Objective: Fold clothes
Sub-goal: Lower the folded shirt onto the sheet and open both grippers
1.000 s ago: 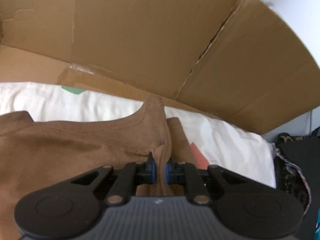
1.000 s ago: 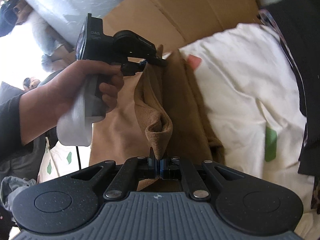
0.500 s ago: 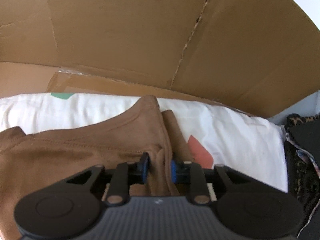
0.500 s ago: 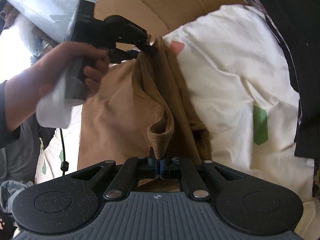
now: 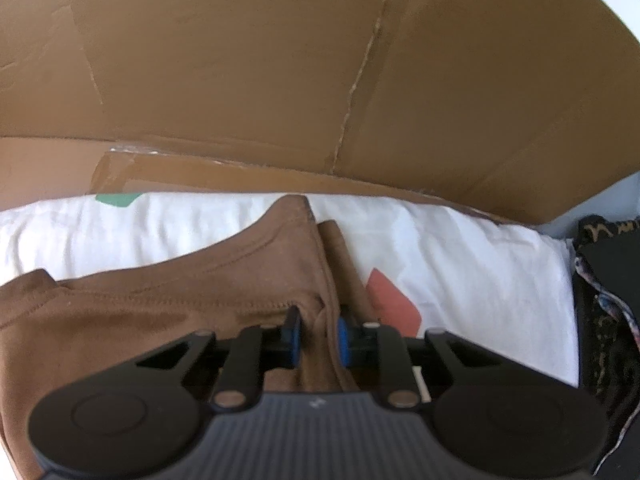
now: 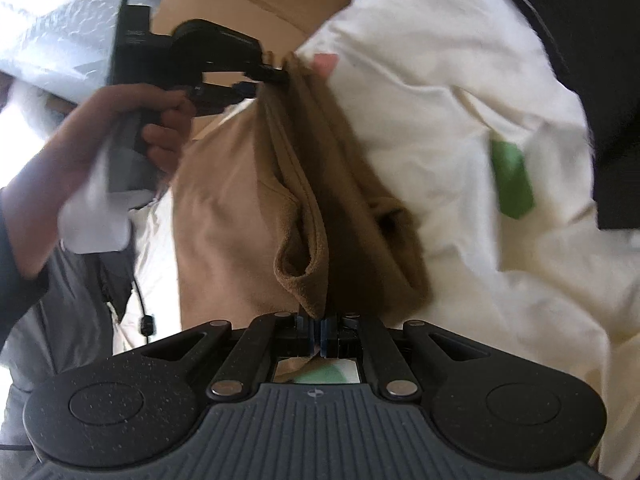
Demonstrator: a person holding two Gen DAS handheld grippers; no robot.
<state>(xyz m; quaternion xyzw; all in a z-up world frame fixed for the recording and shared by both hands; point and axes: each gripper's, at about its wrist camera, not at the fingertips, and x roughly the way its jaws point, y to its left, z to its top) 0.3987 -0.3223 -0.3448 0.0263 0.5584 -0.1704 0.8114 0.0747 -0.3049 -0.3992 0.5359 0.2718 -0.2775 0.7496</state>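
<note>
A brown shirt [image 5: 160, 312] lies on a white bedsheet [image 5: 460, 272], neckline toward the cardboard. Its right side is gathered into a raised lengthwise fold [image 6: 304, 184]. My left gripper [image 5: 318, 336] straddles the shoulder end of that fold. Its blue pads stand apart and are closing, and the cloth ridge sits loosely between them. In the right wrist view a hand holds that left gripper [image 6: 276, 76] at the far end of the fold. My right gripper [image 6: 319, 336] is shut on the near end, pinching the brown hem.
A large cardboard sheet [image 5: 280, 80] stands behind the bed. Dark patterned clothing [image 5: 608, 280] lies off the sheet's right edge. The sheet carries green [image 6: 512, 180] and red [image 5: 392, 304] patches. A person's hand [image 6: 120, 128] and a grey garment are at the left.
The left gripper's pads, pinched on the shirt's shoulder a second ago, have parted and the shoulder has sunk onto the sheet. The right gripper has kept its grip and lowered slightly.
</note>
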